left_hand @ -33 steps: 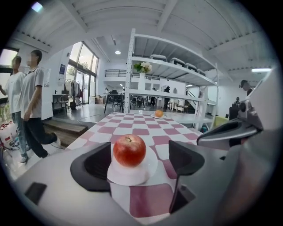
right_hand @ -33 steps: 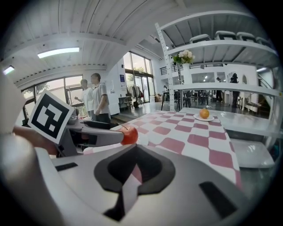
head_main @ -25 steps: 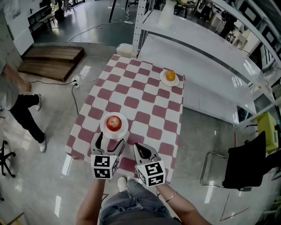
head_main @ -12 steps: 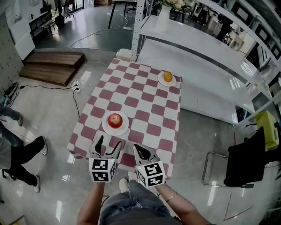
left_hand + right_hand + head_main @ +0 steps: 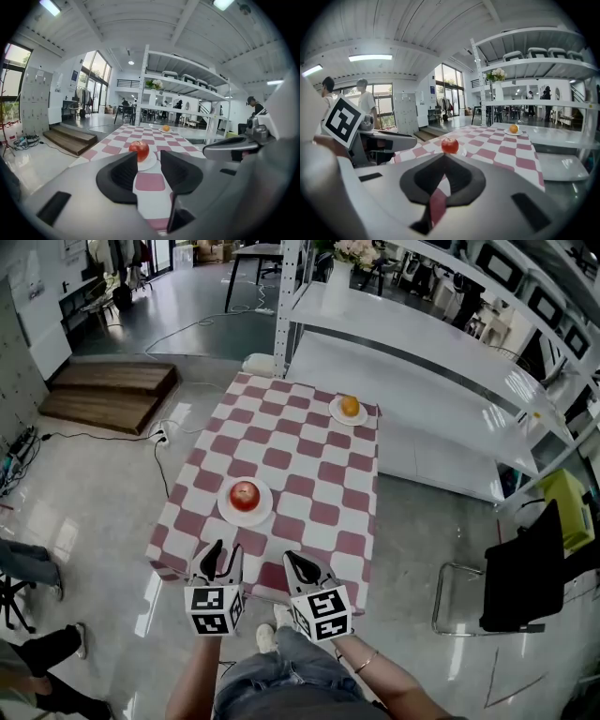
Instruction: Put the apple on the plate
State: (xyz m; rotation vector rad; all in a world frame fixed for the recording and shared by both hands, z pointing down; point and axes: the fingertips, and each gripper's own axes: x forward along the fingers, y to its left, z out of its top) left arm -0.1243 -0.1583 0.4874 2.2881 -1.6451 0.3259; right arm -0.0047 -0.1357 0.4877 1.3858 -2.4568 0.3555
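Head view is showing the checked table (image 5: 309,465) filling the middle of the frame, with the person standing at its near edge, low in the picture. Both grippers are hanging just off that edge, clear of the cloth, I'd guess because the job looks done. The left gripper (image 5: 222,557) is closing its jaws on nothing but air; the right gripper (image 5: 298,564) is sitting with its jaws pressed together, empty. The plate (image 5: 263,512) is lying centre left, and the apple (image 5: 245,493) is resting on it, needing no hold.
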